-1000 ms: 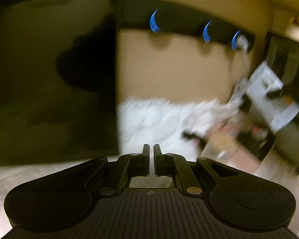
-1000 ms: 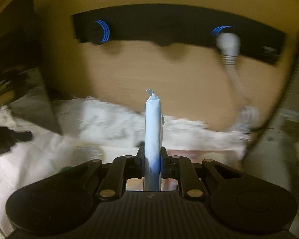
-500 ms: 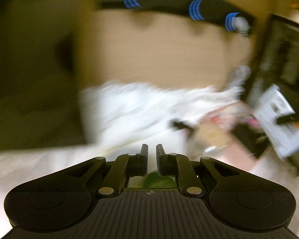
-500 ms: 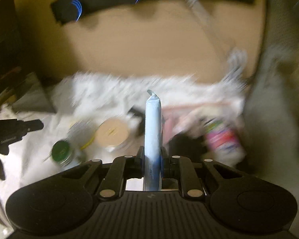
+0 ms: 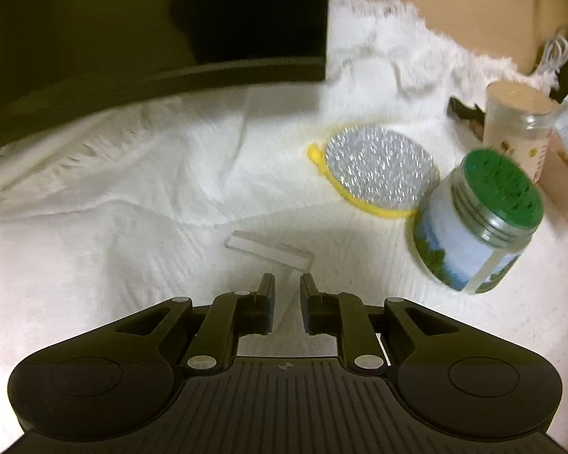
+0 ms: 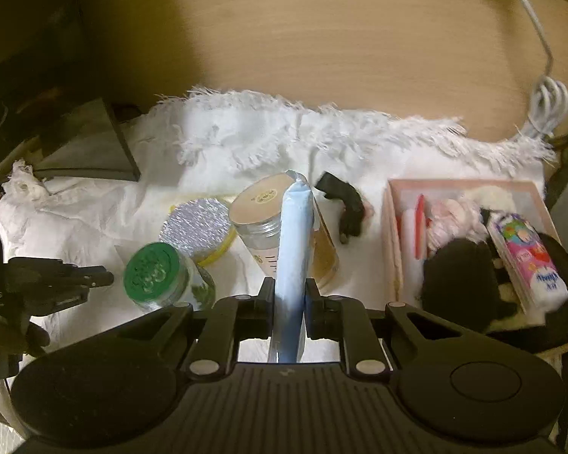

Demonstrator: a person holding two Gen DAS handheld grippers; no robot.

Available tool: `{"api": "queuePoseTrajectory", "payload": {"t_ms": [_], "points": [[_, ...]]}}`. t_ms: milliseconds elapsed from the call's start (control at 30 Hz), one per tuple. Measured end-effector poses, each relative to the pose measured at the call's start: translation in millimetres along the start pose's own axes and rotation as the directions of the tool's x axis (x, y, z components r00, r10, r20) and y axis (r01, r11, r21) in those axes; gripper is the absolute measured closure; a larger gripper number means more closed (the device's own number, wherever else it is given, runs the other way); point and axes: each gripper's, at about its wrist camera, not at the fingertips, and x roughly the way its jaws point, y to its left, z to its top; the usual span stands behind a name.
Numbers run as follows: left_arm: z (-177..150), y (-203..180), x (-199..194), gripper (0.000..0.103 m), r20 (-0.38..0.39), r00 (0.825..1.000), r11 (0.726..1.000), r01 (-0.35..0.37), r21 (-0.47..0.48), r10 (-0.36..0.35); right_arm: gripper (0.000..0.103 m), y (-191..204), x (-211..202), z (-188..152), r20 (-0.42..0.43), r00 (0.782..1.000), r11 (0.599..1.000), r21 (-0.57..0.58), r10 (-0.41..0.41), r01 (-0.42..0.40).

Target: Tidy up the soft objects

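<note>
Closest to me, the right gripper (image 6: 287, 293) is clamped on a pale blue soft pack (image 6: 293, 234), which stands upright between its jaws and rises in front of the jars. The left gripper (image 5: 287, 283) hangs low over the white fringed cloth (image 5: 132, 189); its jaws have just been opening and now stand a little apart with nothing between them. Just past its tips a small clear plastic piece (image 5: 270, 251) lies flat on the cloth.

A little further out stands a green-lidded jar (image 6: 159, 278) with a blue and green label. Just beside it lies a round silver scrubber with a yellow rim (image 5: 378, 170), and behind that stands a glass jar with a tan lid (image 6: 263, 208). A black crumpled item (image 6: 346, 200) lies on the cloth to the right of that jar.

Off to the right sits a pink box (image 6: 392, 227), holding soft things: a pink and white bundle (image 6: 450, 215), a dark furry piece (image 6: 458, 276) and a colourful tissue pack (image 6: 526, 257).

At the far edge, the cloth's fringe meets a wooden wall panel (image 6: 322, 38), where a white cable (image 6: 541, 75) hangs down in a coil.
</note>
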Motion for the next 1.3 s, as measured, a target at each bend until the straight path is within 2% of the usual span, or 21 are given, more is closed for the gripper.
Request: {"api": "queuePoseTrajectory", "payload": {"t_ms": [133, 200, 300, 367, 433, 500, 567, 633, 700, 733, 833, 967, 1067, 1200, 1300], "points": [[-4, -1, 4, 0.079, 0.015, 1.0, 0.999, 0.019, 0.029, -0.019, 0.089, -7, -12, -17, 0.004, 0.996, 0.996, -0.026, -0.089, 0.089], [-4, 0, 3, 0.077, 0.013, 1.0, 0.999, 0.028, 0.03, -0.029, 0.089, -12, -22, -26, 0.013, 0.994, 0.993, -0.037, -0.109, 0.109], [2, 1, 5, 0.077, -0.017, 0.999, 0.999, 0.031, 0.039, -0.03, 0.089, -18, -37, -36, 0.027, 0.993, 0.993, -0.025, -0.113, 0.114], [4, -3, 6, 0.078, -0.027, 0.999, 0.996, 0.027, 0.081, -0.025, 0.089, -17, -48, -40, 0.049, 0.992, 0.993, -0.025, -0.114, 0.116], [3, -3, 8, 0.08, -0.008, 0.999, 0.994, 0.034, 0.109, -0.033, 0.089, -13, -56, -42, 0.081, 0.99, 0.993, -0.036, -0.113, 0.116], [3, -1, 9, 0.087, 0.006, 0.999, 0.994, 0.042, 0.096, -0.043, 0.089, -8, -60, -43, 0.1, 0.989, 0.993, -0.05, -0.105, 0.111], [2, -4, 9, 0.088, 0.021, 0.999, 0.994, 0.039, 0.102, -0.042, 0.089, -2, -61, -46, 0.097, 0.992, 0.994, -0.07, -0.079, 0.087], [-2, -7, 7, 0.088, 0.036, 0.999, 0.993, 0.032, 0.11, -0.036, 0.08, 7, -52, -53, 0.064, 0.997, 0.993, -0.108, -0.034, 0.041], [-4, -7, 4, 0.088, 0.039, 0.998, 0.994, 0.048, 0.099, -0.052, 0.041, 19, -34, -66, 0.034, 0.998, 0.987, -0.154, -0.048, 0.053], [-6, -7, 2, 0.088, 0.039, 0.997, 0.994, 0.059, 0.096, -0.063, 0.037, 24, -24, -75, 0.032, 0.997, 0.982, -0.178, -0.065, 0.069], [-13, -10, -7, 0.088, 0.043, 0.995, 0.992, 0.083, 0.096, -0.087, 0.037, 30, 7, -97, 0.0, 0.995, 0.978, -0.186, -0.101, 0.099], [-25, -14, -24, 0.088, 0.074, 0.99, 0.99, 0.117, 0.074, -0.123, 0.035, 27, 38, -112, 0.002, 0.981, 0.978, -0.084, -0.193, 0.193], [-33, -15, -41, 0.088, 0.107, 0.983, 0.988, 0.14, 0.064, -0.146, 0.026, 19, 45, -112, 0.034, 0.974, 0.975, -0.013, -0.223, 0.224], [-40, -16, -51, 0.088, 0.113, 0.98, 0.985, 0.16, 0.061, -0.166, 0.014, 15, 55, -104, 0.07, 0.974, 0.976, 0.003, -0.217, 0.217], [-44, -18, -47, 0.088, 0.095, 0.983, 0.986, 0.153, 0.066, -0.159, 0.014, 22, 71, -96, 0.071, 0.963, 0.964, -0.035, -0.262, 0.265]]}}
